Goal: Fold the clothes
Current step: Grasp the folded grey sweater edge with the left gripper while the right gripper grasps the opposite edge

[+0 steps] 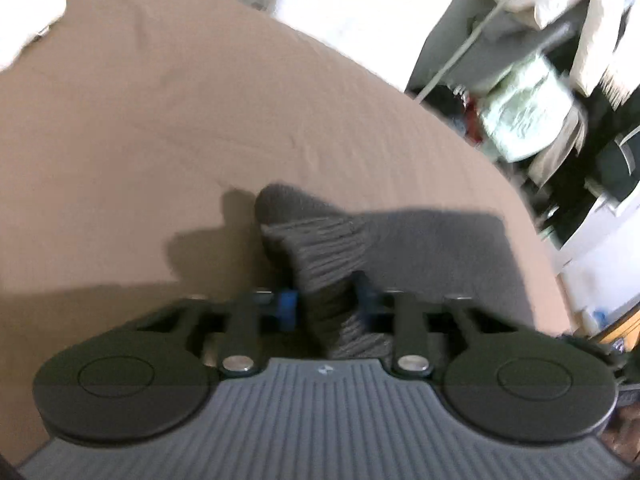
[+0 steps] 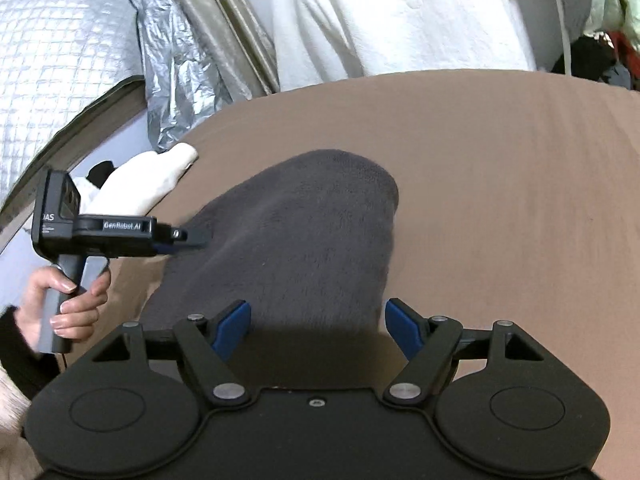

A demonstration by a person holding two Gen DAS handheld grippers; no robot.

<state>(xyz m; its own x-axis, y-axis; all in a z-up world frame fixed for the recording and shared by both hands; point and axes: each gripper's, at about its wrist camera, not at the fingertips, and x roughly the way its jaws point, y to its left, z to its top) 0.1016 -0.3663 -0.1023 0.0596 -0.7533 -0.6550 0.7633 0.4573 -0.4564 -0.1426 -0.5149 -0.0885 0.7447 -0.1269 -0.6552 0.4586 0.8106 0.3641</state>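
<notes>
My left gripper [image 1: 326, 300] pointed down at a slant, its blue pads pinched tight on the ribbed cuff of the dark grey garment [image 1: 320, 248], which bunched up between the fingers. My left hand [image 2: 66, 300] gripped the tool's handle at 9 o'clock in the right wrist view. My right gripper [image 2: 318, 326] hung tilted over the near end of the same garment [image 2: 296, 240], jaws spread wide with nothing clamped; the fleece lay between and beyond the blue pads [image 2: 232, 328], and I could not tell if they touched it. The garment stretched toward 12 o'clock on the brown sheet [image 2: 500, 200]. Open sheet ran from 1 to 4 o'clock. A white item [image 2: 144, 184] sat at 10 o'clock by the sheet's edge. Beyond stood silver foil sheeting [image 2: 60, 60] and white fabric [image 2: 380, 12].
</notes>
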